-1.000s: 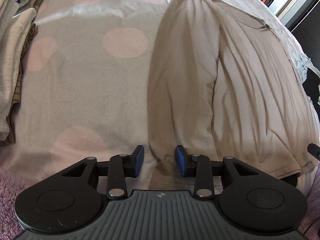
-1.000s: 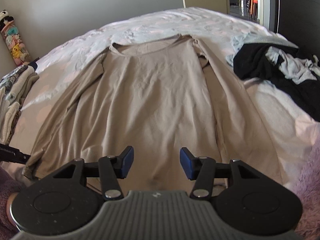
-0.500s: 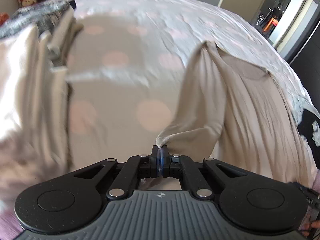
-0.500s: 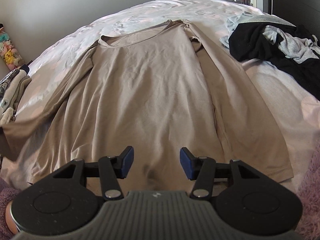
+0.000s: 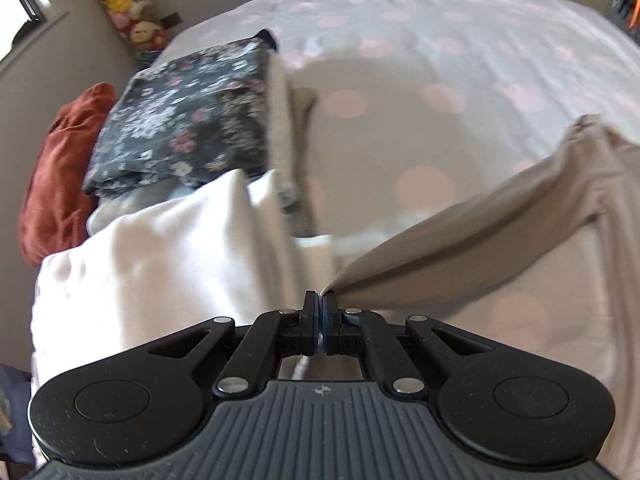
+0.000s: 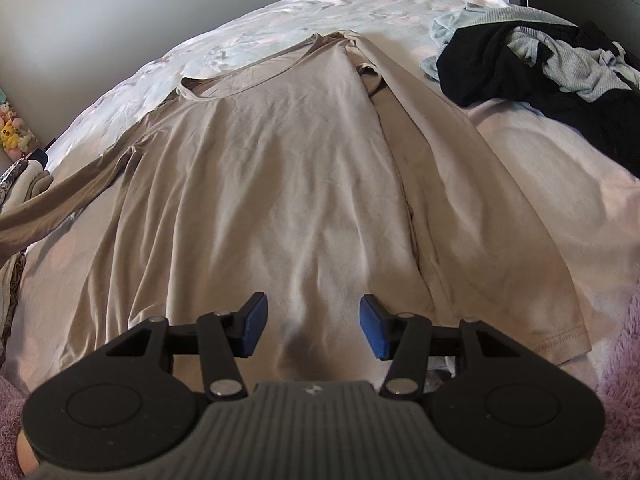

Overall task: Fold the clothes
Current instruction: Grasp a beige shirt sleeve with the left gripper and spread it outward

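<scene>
A beige long-sleeved shirt (image 6: pixel 280 184) lies face up on the bed, neckline at the far end. My left gripper (image 5: pixel 320 300) is shut on the cuff of its left sleeve (image 5: pixel 460 248) and holds it stretched out, lifted off the bed; the taut sleeve also shows in the right wrist view (image 6: pixel 52 212). My right gripper (image 6: pixel 310 320) is open and empty, hovering over the shirt's hem near the bed's front edge. The right sleeve (image 6: pixel 460 176) lies flat along the body.
A stack of folded clothes, white (image 5: pixel 172 264) and dark floral (image 5: pixel 188 128), sits on the bed's left side with a rust-coloured cushion (image 5: pixel 56 168) beyond. A pile of black and grey garments (image 6: pixel 540 60) lies at the far right. The bedsheet (image 5: pixel 420 80) has pink dots.
My left gripper closed on the left sleeve cuff, then lifted and pulled it outward to the left, swinging toward the folded stack. My right gripper stayed open over the hem.
</scene>
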Action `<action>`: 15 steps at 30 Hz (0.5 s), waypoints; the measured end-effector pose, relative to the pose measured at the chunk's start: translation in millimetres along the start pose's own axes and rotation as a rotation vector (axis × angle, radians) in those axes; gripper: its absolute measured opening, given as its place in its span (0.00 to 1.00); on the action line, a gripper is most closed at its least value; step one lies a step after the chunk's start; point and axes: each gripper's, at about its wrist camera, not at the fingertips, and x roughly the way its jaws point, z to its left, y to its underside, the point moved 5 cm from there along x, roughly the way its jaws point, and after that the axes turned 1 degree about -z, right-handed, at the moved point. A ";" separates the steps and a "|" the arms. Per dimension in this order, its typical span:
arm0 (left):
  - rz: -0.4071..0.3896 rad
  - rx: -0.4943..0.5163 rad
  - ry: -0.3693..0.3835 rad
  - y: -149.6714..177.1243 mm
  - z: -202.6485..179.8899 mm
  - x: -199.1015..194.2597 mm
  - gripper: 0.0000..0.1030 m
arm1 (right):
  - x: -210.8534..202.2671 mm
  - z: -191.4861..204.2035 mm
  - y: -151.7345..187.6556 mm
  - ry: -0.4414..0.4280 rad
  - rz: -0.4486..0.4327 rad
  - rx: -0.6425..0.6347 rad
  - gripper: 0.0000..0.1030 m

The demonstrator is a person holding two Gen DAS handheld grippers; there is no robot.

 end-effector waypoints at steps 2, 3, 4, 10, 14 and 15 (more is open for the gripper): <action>0.001 -0.033 0.021 -1.1 8.3 8.0 0.00 | 2.5 -0.9 0.1 0.002 0.007 0.001 0.53; -0.004 -0.050 0.039 -1.7 10.0 10.5 0.00 | 3.3 -1.3 0.0 0.002 0.009 0.001 0.53; -0.017 -0.058 0.058 -2.2 9.1 10.7 0.01 | 3.5 -1.4 0.1 0.003 0.011 0.000 0.53; -0.187 -0.007 0.075 -2.1 -14.1 -16.9 0.26 | -17.9 -8.0 -13.6 -0.018 -0.033 0.002 0.53; -0.278 0.073 0.102 9.5 -46.9 -47.0 0.34 | -45.6 -32.2 -37.7 0.040 -0.101 0.007 0.53; -0.277 0.085 0.128 14.8 -57.4 -52.8 0.35 | -52.0 -41.9 -44.1 0.068 -0.114 0.012 0.53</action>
